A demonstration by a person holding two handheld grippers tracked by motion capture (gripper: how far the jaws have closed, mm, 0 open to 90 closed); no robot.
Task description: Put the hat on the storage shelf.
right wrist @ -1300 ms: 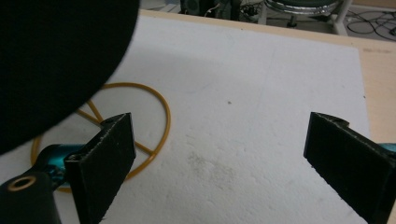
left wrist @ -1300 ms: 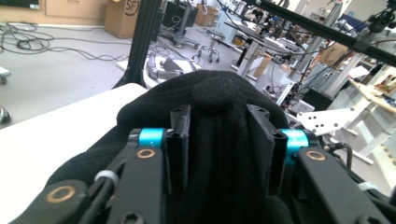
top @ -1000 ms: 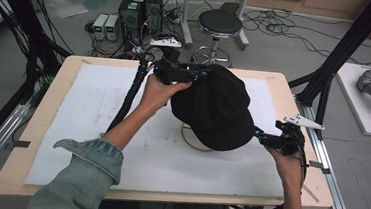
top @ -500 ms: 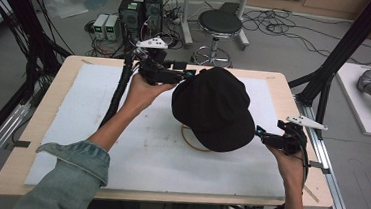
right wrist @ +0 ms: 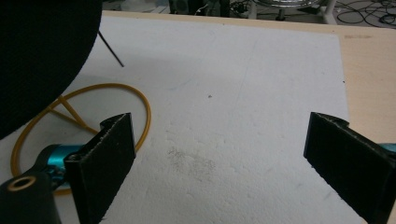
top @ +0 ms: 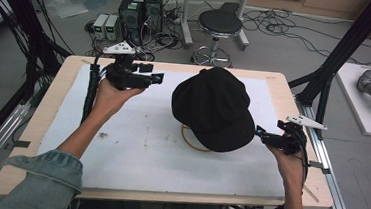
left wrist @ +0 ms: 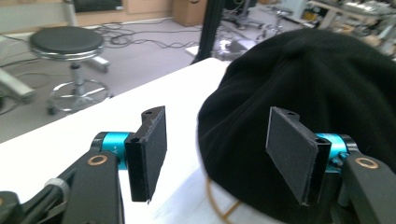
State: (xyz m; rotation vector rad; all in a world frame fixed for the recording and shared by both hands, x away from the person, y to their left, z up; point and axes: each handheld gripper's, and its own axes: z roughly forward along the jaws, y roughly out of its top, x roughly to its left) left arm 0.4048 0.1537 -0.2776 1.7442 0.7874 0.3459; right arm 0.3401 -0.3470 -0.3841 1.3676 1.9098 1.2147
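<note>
The black cap (top: 215, 109) sits on a yellow ring stand (top: 190, 140) at table centre. The left gripper (top: 158, 77), at its ten o'clock, has just been opening, nothing between its jaws. The right gripper (top: 260, 133), at four o'clock, is spread wide and empty.

White-covered table (top: 118, 169) bears black cap (top: 216, 107) on stand (top: 190, 140).

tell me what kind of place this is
Most likely a robotics lab or data-recording workshop: a framed table with a white mat, electronics boxes and loose cables on the floor, and a black cap on a wire stand.
</note>
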